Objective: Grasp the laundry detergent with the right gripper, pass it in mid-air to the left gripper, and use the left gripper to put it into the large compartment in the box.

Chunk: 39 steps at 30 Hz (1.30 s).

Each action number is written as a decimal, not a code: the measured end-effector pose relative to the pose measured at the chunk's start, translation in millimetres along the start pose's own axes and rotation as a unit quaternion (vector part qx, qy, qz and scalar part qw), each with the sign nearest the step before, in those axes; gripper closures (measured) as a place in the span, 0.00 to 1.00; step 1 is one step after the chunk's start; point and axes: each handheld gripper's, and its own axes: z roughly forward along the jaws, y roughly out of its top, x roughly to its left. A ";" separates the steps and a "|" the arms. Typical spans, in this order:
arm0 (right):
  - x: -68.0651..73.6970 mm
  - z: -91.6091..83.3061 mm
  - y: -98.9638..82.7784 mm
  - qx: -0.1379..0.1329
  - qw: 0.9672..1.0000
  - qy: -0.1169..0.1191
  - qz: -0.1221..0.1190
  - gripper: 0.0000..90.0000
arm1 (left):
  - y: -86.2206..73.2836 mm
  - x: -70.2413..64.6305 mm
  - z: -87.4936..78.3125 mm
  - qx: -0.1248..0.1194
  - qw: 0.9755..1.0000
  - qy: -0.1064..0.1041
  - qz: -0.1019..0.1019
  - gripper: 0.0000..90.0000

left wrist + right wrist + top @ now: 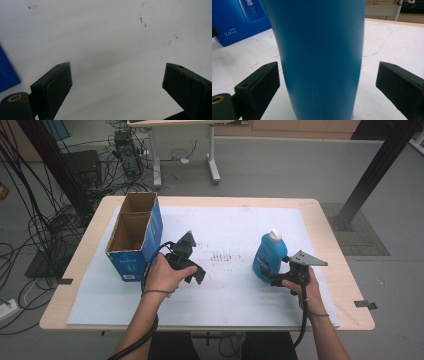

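Blue bottle stands upright between the spread right claw, untouched, while the left claw gapes over the white tabletop.

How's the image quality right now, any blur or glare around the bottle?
Right gripper view: bottle close and soft, its edges blurred, no glare; right tool open around it. Left gripper view: white sheet evenly lit, faint shadow band, left tool slightly soft. High view: sharp enough, soft shadows beside the box.

Light wooden bench, rounded corners, under 1 white sheet covering most of the top. On the sheet: 1 open blue box at left, 1 upright blue bottle at right, dark scuffs between.
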 end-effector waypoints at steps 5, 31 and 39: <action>0.2 2.5 -0.5 -0.001 1.000 -0.001 0.000 0.05 | -0.9 1.3 0.3 0.002 1.000 0.000 0.003 0.10; 0.3 10.5 -2.8 -0.010 1.000 0.001 0.003 0.05 | -3.5 3.0 1.2 0.001 1.000 -0.001 -0.003 0.10; 0.3 10.1 -2.5 -0.011 1.000 0.000 0.002 0.05 | -4.0 4.1 0.7 0.000 1.000 -0.002 -0.002 0.10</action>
